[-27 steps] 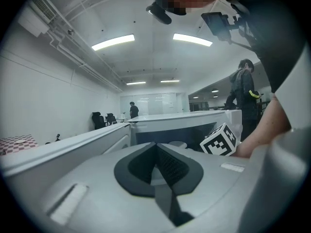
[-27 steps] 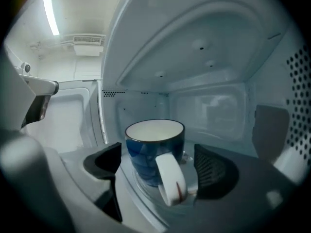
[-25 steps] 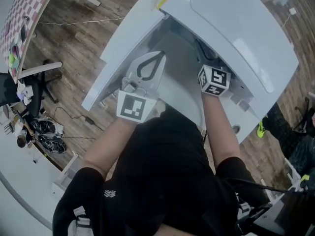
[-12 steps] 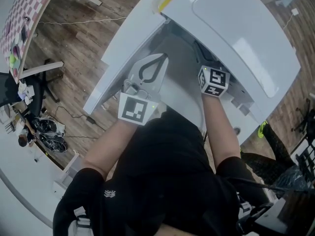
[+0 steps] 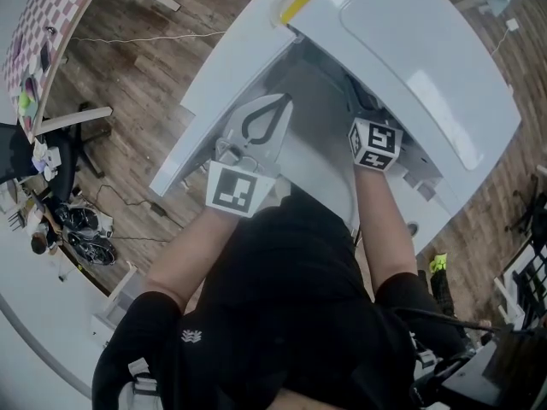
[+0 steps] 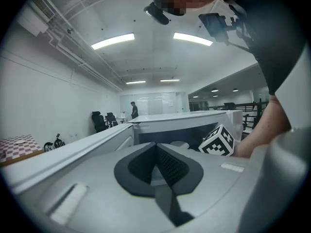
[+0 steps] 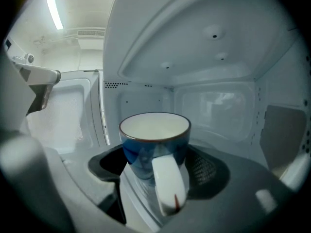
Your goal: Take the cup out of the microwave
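The right gripper (image 7: pixel 158 166) reaches into the open microwave (image 5: pixel 410 49) with its jaws spread to either side of the cup (image 7: pixel 146 147). They have just been closing. The dark pads (image 7: pixel 209 166) stand just beside the cup's left and right walls, and no firm press on them shows yet. The cup stands upright on the floor of the oven cavity, near the front opening, with its white handle (image 7: pixel 167 183) turned straight toward the gripper. It is a blue mug with a white inside and a thin dark rim, and whether it holds any liquid cannot be told.

The mug looks glazed, so it is probably stiff, fairly heavy and slick, and it would break if dropped. The best hold seems to be across the round body, low and level, with the handle left free in the gap. A squeeze on the handle alone would let the cup swing.

The left gripper (image 6: pixel 158 154) has its jaws closed together on nothing. It sits nearer the person, to the left of the cavity and beside the open door (image 5: pixel 222 84).
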The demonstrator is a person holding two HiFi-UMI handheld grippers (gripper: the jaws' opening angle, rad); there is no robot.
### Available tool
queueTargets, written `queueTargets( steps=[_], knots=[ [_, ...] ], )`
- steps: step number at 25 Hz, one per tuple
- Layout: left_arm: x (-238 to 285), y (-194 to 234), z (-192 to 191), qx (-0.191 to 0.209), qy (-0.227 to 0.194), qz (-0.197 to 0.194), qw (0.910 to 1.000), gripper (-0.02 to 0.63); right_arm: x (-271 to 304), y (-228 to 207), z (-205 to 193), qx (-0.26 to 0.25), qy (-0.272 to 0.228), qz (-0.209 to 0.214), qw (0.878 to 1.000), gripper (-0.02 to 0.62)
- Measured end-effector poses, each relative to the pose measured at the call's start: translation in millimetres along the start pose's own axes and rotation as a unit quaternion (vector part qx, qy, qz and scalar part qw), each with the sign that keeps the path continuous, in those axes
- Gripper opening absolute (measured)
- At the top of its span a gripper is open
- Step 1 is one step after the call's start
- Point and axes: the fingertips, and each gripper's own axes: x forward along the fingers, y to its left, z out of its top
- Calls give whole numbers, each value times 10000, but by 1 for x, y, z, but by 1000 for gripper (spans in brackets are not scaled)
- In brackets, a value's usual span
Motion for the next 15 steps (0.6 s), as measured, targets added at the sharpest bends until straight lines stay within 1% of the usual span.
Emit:
queueTargets(
  steps=[7,10,15],
  knots=[
    [-18,-1,12,28,-158,31,9999,3,-20,7,3,-17,10,-8,10000,378],
    [-28,-4,19,108,-231,22,9997,3,-32,11,6,-53,-1,-4,10000,377],
    [-51,-6,30,62,-377,107,9992,3,-54,21,10,-55,-35,5,10000,377]
  ],
)
